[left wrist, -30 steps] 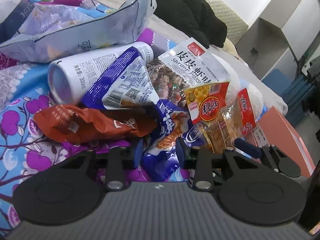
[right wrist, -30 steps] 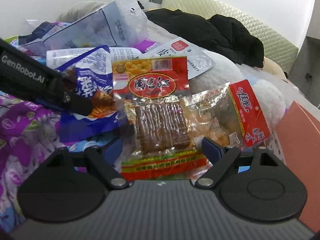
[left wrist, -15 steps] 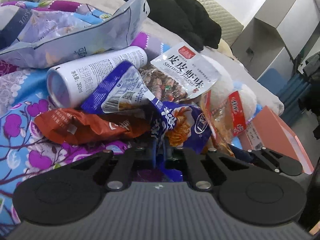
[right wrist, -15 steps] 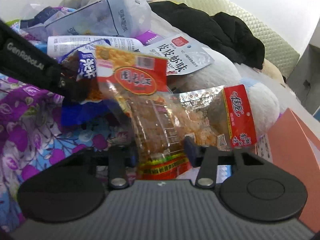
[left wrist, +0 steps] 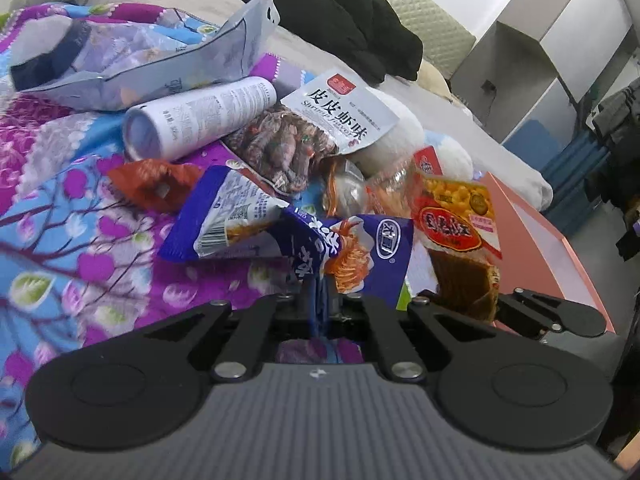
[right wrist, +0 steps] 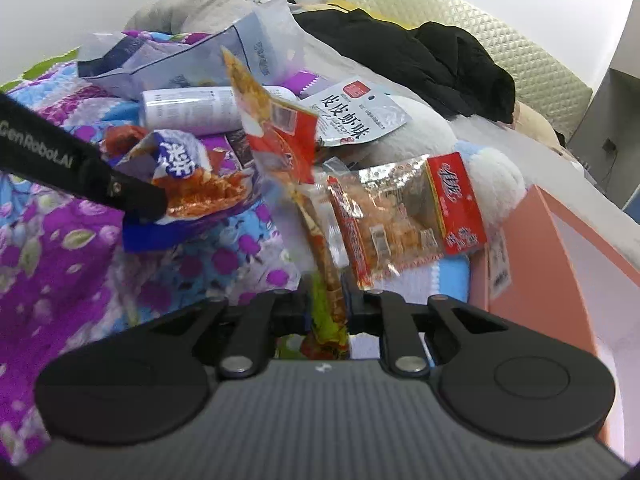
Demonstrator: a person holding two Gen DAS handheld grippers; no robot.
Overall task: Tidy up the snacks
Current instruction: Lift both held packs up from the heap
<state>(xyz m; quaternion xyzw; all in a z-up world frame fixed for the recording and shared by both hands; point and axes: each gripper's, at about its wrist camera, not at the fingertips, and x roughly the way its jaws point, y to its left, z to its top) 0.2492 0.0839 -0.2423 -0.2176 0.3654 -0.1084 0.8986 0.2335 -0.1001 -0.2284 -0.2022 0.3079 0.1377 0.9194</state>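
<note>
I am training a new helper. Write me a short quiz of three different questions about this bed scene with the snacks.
1. True or false: the left claw is shut on the purple noodle packet.
2. What does the right claw grip?
A. the white can
B. the red-and-yellow snack packet
C. the shrimp bag
3. Fill in: the white can lies on its ____.

Key: 1 true; 2 B, the red-and-yellow snack packet; 3 side.

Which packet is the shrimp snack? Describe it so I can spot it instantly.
On the purple floral bedspread, look beside the white cylindrical can lying on its side. The white-topped shrimp packet leans there; only it has a clear window showing dark dried shrimp.
</note>
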